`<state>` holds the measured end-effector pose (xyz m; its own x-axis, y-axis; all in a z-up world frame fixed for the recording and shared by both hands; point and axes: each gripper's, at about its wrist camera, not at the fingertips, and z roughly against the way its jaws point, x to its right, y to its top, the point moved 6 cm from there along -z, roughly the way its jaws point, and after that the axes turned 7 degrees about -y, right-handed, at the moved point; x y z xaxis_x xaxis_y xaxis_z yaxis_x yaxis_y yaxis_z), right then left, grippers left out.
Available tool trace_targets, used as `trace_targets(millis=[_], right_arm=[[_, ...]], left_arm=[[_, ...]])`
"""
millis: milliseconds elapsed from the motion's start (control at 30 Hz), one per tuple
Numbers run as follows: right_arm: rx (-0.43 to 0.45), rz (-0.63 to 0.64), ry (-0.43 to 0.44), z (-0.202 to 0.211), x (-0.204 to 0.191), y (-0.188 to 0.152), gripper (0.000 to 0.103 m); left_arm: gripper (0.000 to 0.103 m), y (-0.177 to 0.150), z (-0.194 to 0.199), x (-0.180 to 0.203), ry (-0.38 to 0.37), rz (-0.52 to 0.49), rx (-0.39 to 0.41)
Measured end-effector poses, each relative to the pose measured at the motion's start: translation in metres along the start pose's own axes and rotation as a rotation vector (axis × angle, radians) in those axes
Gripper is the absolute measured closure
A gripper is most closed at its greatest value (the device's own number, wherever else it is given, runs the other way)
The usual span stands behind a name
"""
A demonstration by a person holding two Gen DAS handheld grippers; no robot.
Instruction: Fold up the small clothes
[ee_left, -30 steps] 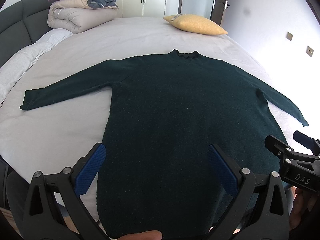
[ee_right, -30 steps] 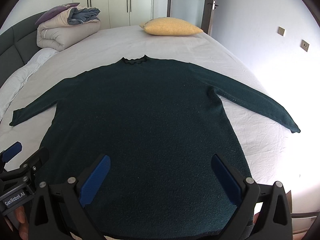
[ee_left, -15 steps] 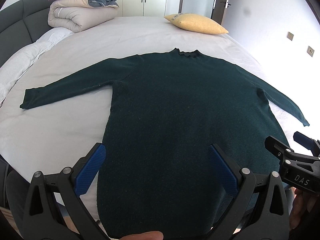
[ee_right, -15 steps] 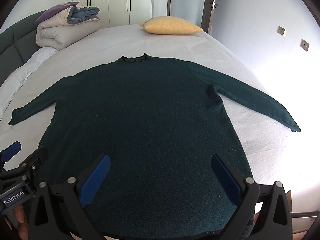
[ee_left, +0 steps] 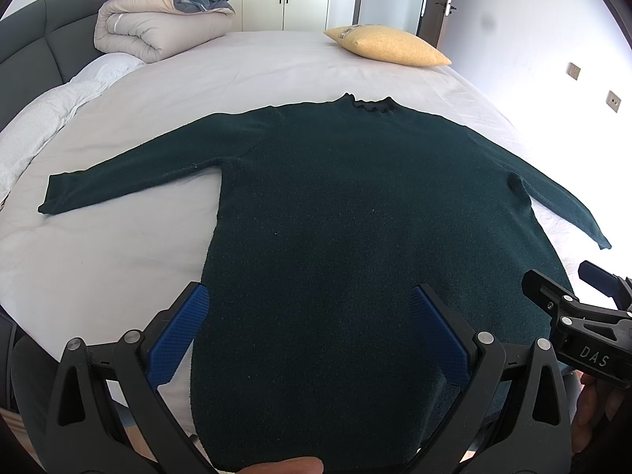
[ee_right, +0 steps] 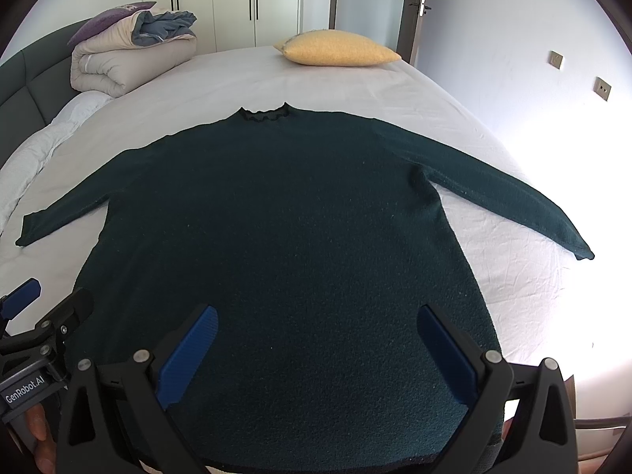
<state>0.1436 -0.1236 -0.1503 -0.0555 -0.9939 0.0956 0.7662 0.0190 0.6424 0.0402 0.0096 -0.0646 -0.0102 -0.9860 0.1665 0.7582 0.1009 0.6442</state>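
Note:
A dark green long-sleeved sweater (ee_left: 355,217) lies flat on the white bed, neck at the far side, both sleeves spread outward; it also shows in the right wrist view (ee_right: 284,237). My left gripper (ee_left: 312,316) is open and empty, hovering over the hem at its left part. My right gripper (ee_right: 316,335) is open and empty over the hem's right part. The right gripper shows at the right edge of the left wrist view (ee_left: 584,316), and the left gripper at the left edge of the right wrist view (ee_right: 39,324).
A yellow pillow (ee_left: 387,45) lies at the bed's far end. A folded duvet stack (ee_left: 162,23) sits far left by the dark headboard (ee_left: 35,51). White sheet (ee_left: 98,260) lies around the sweater. Wardrobe doors and a wall stand behind.
Both grippers have shifted very slightly; the sweater has not moved and both grippers stay open.

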Motion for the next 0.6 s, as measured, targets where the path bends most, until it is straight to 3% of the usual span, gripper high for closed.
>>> trace_targets(millis=[600], right_arm=[[-0.014,0.011,-0.005,-0.001,-0.005,-0.004,0.000]], left_arm=[[0.000,-0.001,-0.004,-0.003,-0.003,0.011,-0.012]])
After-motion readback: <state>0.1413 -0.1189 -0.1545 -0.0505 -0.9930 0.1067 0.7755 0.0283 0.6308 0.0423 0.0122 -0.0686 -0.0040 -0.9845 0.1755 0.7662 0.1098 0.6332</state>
